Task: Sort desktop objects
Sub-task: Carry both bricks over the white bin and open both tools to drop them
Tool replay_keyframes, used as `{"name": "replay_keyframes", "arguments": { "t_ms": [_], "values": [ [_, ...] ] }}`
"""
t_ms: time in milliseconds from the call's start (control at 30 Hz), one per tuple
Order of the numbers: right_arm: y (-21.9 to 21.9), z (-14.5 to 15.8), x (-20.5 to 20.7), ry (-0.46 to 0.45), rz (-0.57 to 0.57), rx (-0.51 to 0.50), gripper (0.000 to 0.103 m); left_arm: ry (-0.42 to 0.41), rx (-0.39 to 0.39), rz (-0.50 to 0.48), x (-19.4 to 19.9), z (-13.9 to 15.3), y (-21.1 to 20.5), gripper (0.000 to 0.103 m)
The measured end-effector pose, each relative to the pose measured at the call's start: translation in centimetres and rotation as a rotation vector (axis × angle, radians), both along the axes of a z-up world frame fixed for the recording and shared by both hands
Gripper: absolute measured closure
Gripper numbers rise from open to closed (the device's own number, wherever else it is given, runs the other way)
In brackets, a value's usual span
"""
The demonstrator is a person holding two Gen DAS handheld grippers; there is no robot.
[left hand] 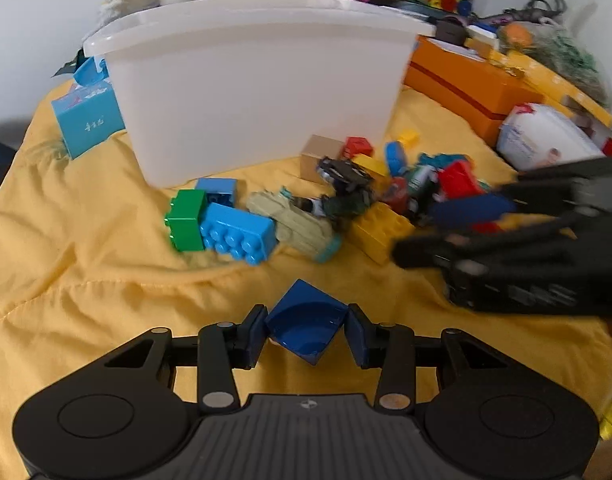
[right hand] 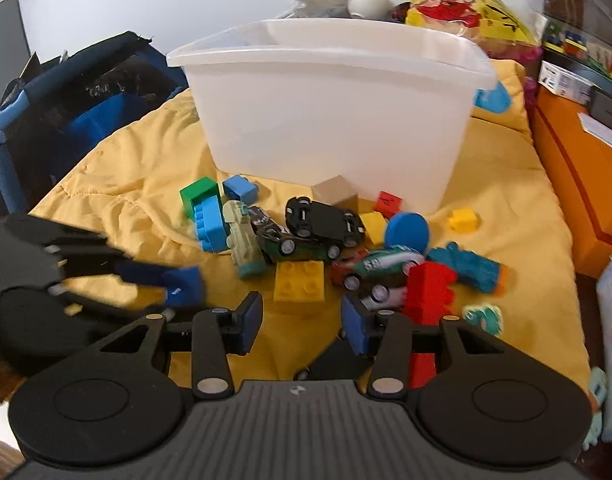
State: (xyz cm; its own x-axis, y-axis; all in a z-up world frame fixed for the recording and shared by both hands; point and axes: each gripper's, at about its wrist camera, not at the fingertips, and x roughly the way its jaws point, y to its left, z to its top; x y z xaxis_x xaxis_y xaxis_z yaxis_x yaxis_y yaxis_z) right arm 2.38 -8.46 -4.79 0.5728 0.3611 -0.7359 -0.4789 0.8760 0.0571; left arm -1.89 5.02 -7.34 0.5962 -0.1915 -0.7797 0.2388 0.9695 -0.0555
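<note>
Toys (right hand: 306, 240) lie partly overlapped; left tool (left hand: 307, 334) pinches a blue block (left hand: 306, 326), right tool (right hand: 301, 320) spread.

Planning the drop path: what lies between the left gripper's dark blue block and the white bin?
In the left wrist view: bare yellow cloth, then green brick and blue bricks before the white bin; left gripper.

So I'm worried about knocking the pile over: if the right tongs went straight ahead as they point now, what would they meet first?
Most likely the yellow brick, which lies just ahead of the open right tongs, slightly left of centre. The toy cars sit behind it. Depth is hard to judge here.
</note>
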Motion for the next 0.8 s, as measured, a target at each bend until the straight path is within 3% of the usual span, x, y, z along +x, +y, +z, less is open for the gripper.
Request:
{"name": "replay_keyframes", "arguments": {
  "t_ms": [300, 433, 600, 800],
  "values": [
    [1.3, -1.5, 1.7, 0.024, 0.004, -0.033, 0.056, 0.012, 0.003, -0.024, -1.5, -0.6, -0.2, 0.057],
    [1.6, -2.0, 2.1, 0.054, 0.018, -0.046, 0.068, 0.004, 0.011, -0.026, -1.6, -0.8, -0.5, 0.057],
    [2.0, -1.8, 0.4, 0.005, 0.062, -0.099, 0.069, 0.01, 0.02, -0.025, -1.7, -0.7, -0.7, 0.057],
    [1.4, -1.7, -1.0, 0.039, 0.066, -0.097, 0.069, 0.007, -0.01, -0.02, -1.6, -0.2, -0.5, 0.057]
  ]
}}
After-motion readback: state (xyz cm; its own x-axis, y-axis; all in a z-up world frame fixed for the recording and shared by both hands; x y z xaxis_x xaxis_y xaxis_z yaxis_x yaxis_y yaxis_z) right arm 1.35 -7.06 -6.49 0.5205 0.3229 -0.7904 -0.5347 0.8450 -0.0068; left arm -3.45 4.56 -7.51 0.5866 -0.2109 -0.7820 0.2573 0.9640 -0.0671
